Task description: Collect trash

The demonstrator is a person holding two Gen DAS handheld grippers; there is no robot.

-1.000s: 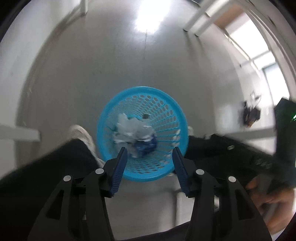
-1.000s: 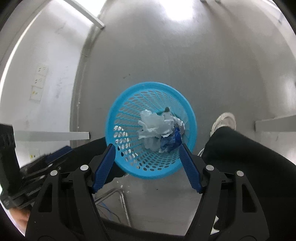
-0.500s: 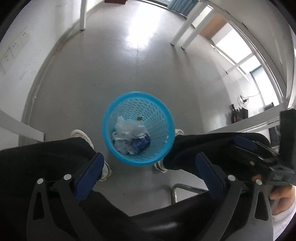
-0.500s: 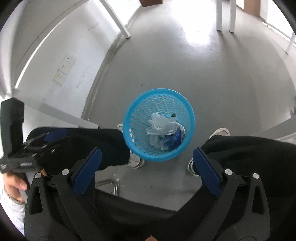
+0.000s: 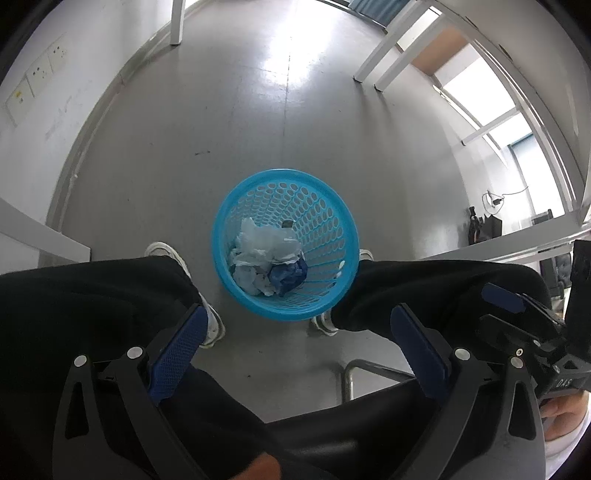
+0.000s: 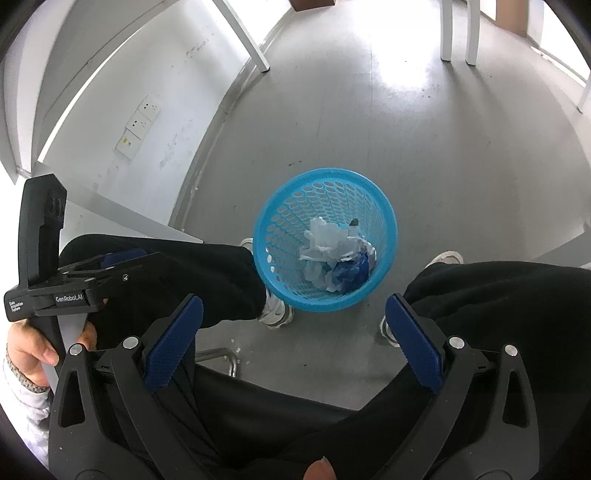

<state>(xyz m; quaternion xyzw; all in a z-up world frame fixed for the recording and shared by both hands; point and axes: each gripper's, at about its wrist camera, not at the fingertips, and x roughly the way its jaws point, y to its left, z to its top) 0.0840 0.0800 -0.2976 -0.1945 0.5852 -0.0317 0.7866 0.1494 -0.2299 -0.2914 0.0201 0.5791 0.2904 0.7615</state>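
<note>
A blue perforated trash basket [image 5: 332, 206] stands on the grey floor between the person's feet; it also shows in the right wrist view [image 6: 288, 206]. Crumpled white paper [image 5: 264, 243] and a dark blue wad [image 5: 290, 277] lie inside it, and they show in the right wrist view as white paper [image 6: 328, 236] and blue wad [image 6: 349, 273]. My left gripper [image 5: 295, 332] is open wide and empty, well above the basket. My right gripper [image 6: 293, 325] is also open wide and empty above it. Each gripper shows at the edge of the other's view.
The person's black-trousered legs [image 5: 92, 295] and white shoes [image 5: 162, 251] flank the basket. A metal chair frame [image 5: 354, 373] sits below. White table legs [image 5: 177, 22] stand farther off. A wall with sockets [image 6: 140, 122] runs along the left.
Both grippers have risen away from the basket, which now looks smaller, and their jaws have opened wider. The trash stays in the basket.
</note>
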